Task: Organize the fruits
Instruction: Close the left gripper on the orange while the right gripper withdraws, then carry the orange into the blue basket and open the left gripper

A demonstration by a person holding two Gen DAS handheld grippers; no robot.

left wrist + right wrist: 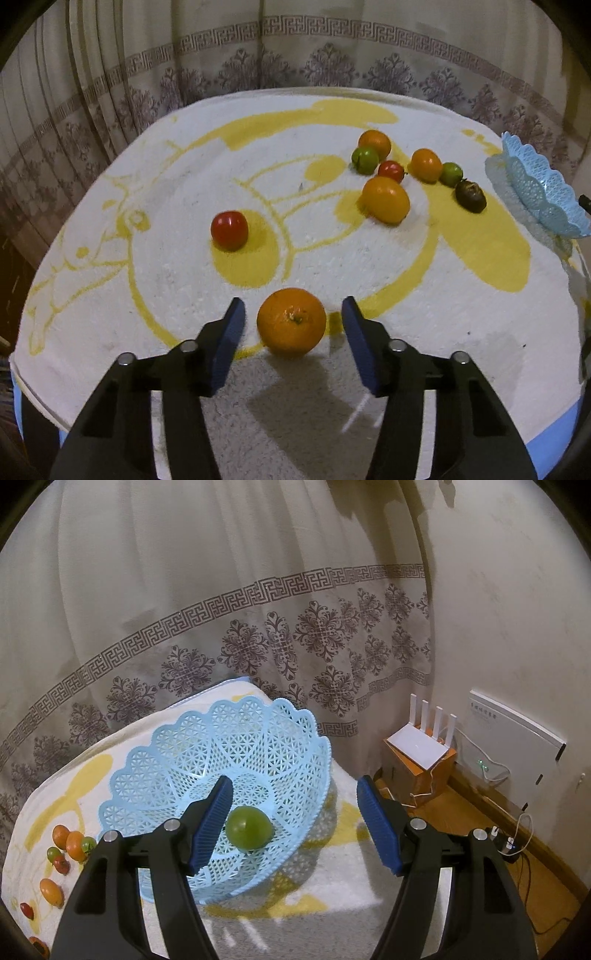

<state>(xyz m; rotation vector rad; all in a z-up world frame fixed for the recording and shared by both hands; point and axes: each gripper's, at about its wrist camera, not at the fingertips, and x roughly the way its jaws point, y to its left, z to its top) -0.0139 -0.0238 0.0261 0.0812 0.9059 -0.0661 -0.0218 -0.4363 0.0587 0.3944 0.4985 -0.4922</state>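
One pale blue lattice basket sits on the towel, holding one smooth green fruit. Left of the basket lie nine loose fruits, including an orange between the spread left gripper. The right gripper gapes empty over the basket.

We can read no text in either view. The only writing we find is a short line of small dark characters near the top edge of the white wall panel in the right wrist view, and it is too small and blurred for us to make out. The fruits, the blue basket and the router carry no label we can read.
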